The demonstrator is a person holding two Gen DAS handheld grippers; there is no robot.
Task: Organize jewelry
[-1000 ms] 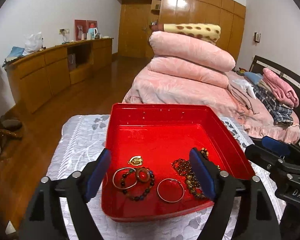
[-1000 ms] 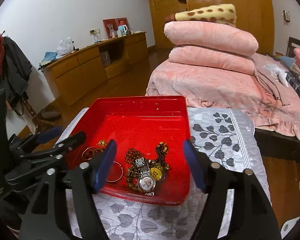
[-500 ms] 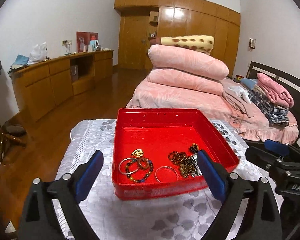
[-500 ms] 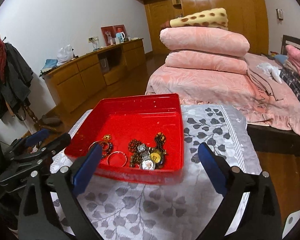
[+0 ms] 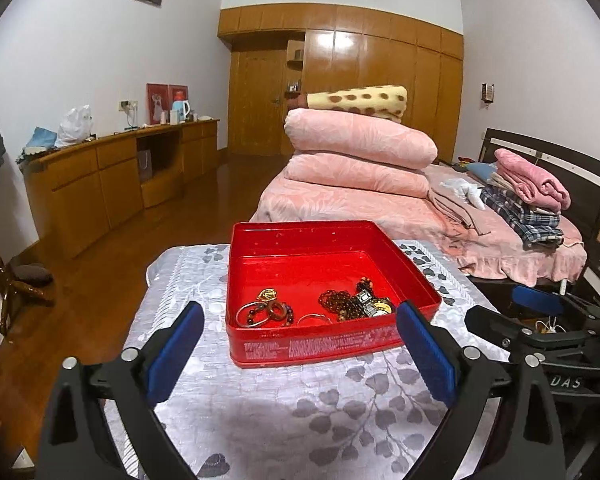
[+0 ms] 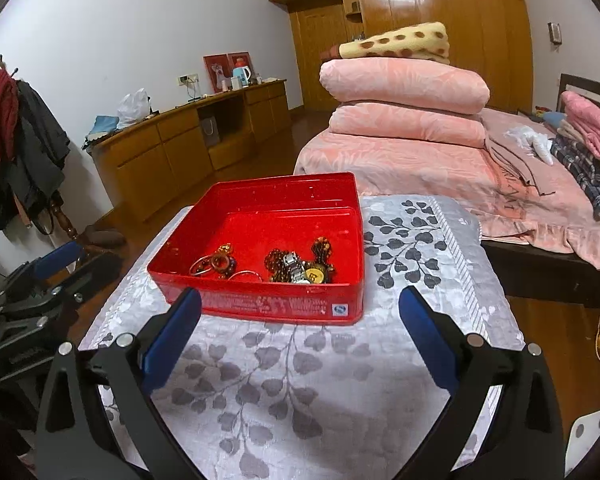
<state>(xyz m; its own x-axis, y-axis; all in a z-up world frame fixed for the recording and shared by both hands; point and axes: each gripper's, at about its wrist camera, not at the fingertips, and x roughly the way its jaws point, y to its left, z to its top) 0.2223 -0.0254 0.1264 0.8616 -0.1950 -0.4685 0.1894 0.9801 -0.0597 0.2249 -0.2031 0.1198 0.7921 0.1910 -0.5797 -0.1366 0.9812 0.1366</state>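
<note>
A red tin box [image 5: 324,236] [image 6: 276,184] sits on a table under a grey leaf-patterned cloth [image 5: 284,412] [image 6: 300,376]. Inside lie bangles and a bead bracelet [image 5: 262,312] [image 6: 214,264], a gold pendant [image 5: 269,293], and a heap of brown beads with a watch [image 5: 356,304] [image 6: 300,266]. My left gripper [image 5: 298,330] stands open, short of the box's near wall, nothing between its blue pads. My right gripper [image 6: 300,316] is likewise open and empty, just in front of the box. Each gripper shows at the edge of the other's view.
A bed [image 5: 364,204] with stacked pink quilts and folded clothes lies beyond the table to the right. A wooden sideboard [image 5: 112,184] runs along the left wall. A coat stand [image 6: 24,140] with hanging clothes is at the left. Wooden floor surrounds the table.
Both grippers have drawn back from over the box to in front of it, and their jaws have widened. The jewelry stays in the box.
</note>
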